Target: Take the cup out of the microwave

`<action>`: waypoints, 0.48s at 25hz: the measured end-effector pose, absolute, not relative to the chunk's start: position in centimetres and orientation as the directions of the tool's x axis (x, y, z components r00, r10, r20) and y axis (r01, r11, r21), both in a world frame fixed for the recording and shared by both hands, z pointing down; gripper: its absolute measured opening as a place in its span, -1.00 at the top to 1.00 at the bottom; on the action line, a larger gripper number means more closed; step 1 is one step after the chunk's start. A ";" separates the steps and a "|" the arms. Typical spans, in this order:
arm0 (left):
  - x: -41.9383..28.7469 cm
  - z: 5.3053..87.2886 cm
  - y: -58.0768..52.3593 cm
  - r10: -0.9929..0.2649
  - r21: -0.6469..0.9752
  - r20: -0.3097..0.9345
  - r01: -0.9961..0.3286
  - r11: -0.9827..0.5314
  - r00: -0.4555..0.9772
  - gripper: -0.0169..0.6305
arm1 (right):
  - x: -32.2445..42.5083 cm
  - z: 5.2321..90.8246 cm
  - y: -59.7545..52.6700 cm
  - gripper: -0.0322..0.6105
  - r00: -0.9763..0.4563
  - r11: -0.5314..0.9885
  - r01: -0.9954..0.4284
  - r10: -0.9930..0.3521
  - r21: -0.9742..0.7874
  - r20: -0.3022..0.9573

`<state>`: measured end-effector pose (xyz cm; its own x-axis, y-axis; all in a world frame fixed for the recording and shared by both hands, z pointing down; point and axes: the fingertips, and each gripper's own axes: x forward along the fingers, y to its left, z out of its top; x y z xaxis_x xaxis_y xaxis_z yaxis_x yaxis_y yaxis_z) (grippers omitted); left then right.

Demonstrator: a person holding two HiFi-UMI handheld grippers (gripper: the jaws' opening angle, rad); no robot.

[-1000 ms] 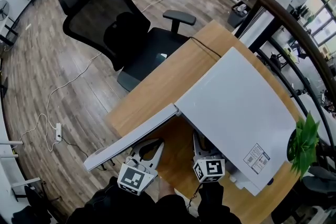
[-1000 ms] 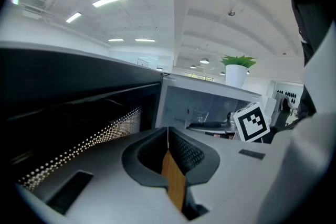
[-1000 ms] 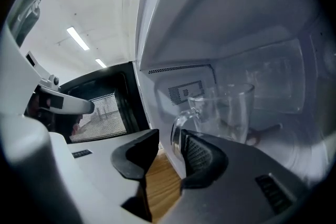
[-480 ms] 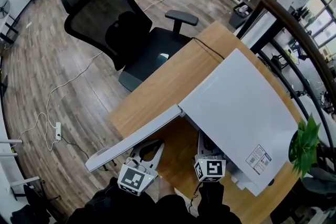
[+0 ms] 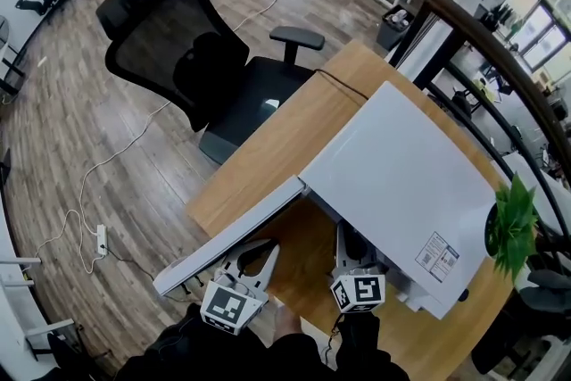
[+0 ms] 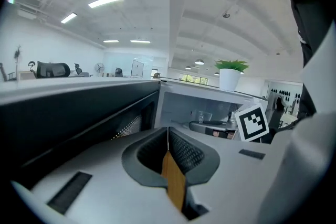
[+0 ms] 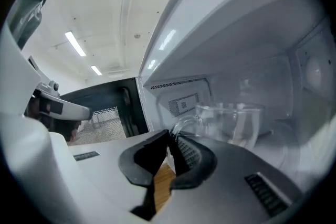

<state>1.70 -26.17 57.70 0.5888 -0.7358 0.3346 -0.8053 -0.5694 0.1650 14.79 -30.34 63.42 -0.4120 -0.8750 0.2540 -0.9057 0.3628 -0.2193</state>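
Observation:
A white microwave [image 5: 401, 183] stands on the wooden desk [image 5: 285, 138] with its door [image 5: 236, 232] swung open to the left. Inside it sits a clear glass cup [image 7: 231, 120] with a handle [image 7: 181, 124] on its left side. My right gripper [image 7: 170, 136] reaches into the cavity, its jaws closing with the handle pinched between the pads. In the head view its tips [image 5: 352, 245] go under the microwave's top. My left gripper [image 6: 168, 131] is shut on nothing, hovering in front of the door [image 6: 79, 113].
A black office chair [image 5: 187, 49] stands beyond the desk's far edge. A potted plant [image 5: 513, 232] sits at the microwave's right. A cable and a power strip [image 5: 101, 238] lie on the wooden floor at the left.
Both grippers stay about where they were in the head view. The view itself has shifted slightly.

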 end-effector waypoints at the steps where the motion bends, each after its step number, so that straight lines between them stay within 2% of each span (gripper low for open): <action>1: 1.7 57.4 -26.0 -0.734 0.164 0.328 -0.801 -0.576 0.594 0.86 | 14.9 63.1 -30.0 0.81 -0.407 0.357 -0.907 -0.879 -0.222 0.249; 4: 1.8 56.8 -25.0 -0.699 0.158 0.372 -0.784 -0.601 0.610 0.86 | 15.1 62.2 -29.1 0.81 -0.391 0.341 -0.913 -0.890 -0.225 0.235; 8: 2.2 55.4 -24.0 -0.686 0.142 0.327 -0.751 -0.644 0.650 0.86 | 15.0 60.8 -27.5 0.81 -0.362 0.315 -0.922 -0.907 -0.225 0.215; 12: 2.6 54.1 -22.1 -0.644 0.136 0.342 -0.714 -0.687 0.684 0.86 | 14.7 59.4 -25.1 0.81 -0.338 0.293 -0.929 -0.920 -0.226 0.199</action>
